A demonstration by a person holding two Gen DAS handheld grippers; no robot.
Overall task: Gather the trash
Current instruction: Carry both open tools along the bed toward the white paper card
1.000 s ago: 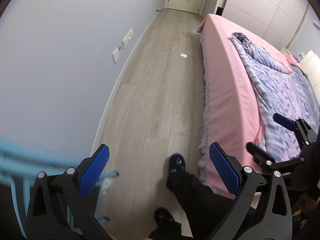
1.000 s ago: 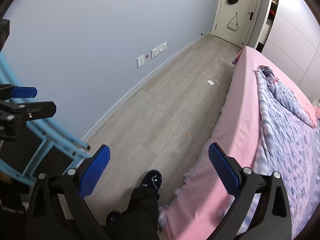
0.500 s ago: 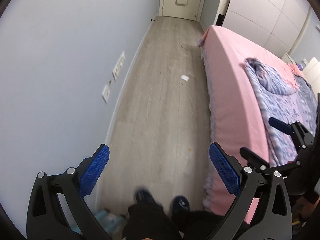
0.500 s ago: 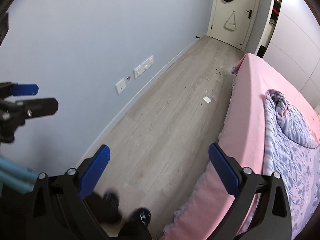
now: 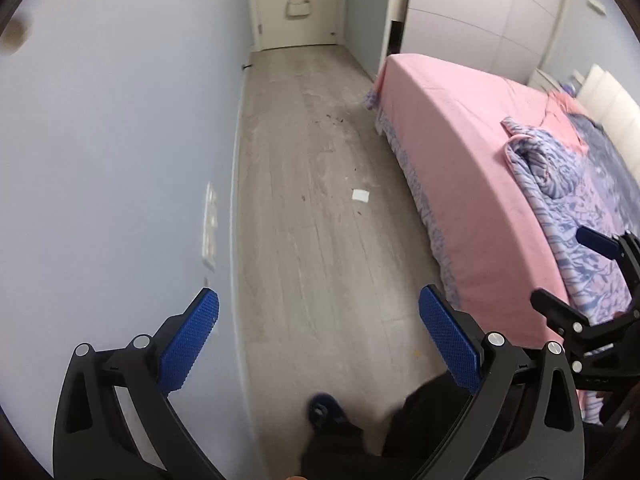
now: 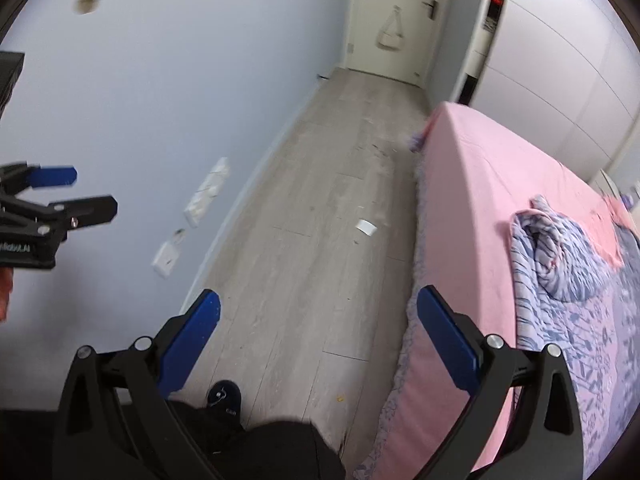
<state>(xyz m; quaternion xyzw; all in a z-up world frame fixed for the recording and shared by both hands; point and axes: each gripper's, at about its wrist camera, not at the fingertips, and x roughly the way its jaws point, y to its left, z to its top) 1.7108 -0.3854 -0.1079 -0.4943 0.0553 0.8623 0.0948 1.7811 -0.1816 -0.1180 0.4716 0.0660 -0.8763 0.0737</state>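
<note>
Tongs are held out in both hands, low over the floor point(image 5: 320, 240), pointing down a narrow strip between a wall point(image 5: 120, 160) and a bed point(image 5: 460, 152). The left tongs point(image 5: 319, 332) are spread wide, with nothing between the blue pads point(image 5: 188, 340). The right tongs point(image 6: 318, 330) are spread wide too, and hold nothing. From the right wrist view, the left tongs show at the far left, near the wall. From the left wrist view, the right tongs show at the far right, over the bed.

A small white scrap of paper point(image 5: 360, 195) lies flat on the grey wood floor, well ahead of both tongs and near the right side, just beside the bed. It looks like a little bent square. Dark crumbs point(image 5: 332, 120) are scattered farther away on the floor.

The bed has a pink sheet and a bunched purple blanket point(image 6: 560, 256). A dark shoe point(image 6: 224, 396) and a dark trouser leg point(image 6: 280, 452) show at the near edge. A pale door point(image 6: 392, 20) stands at the far end.
</note>
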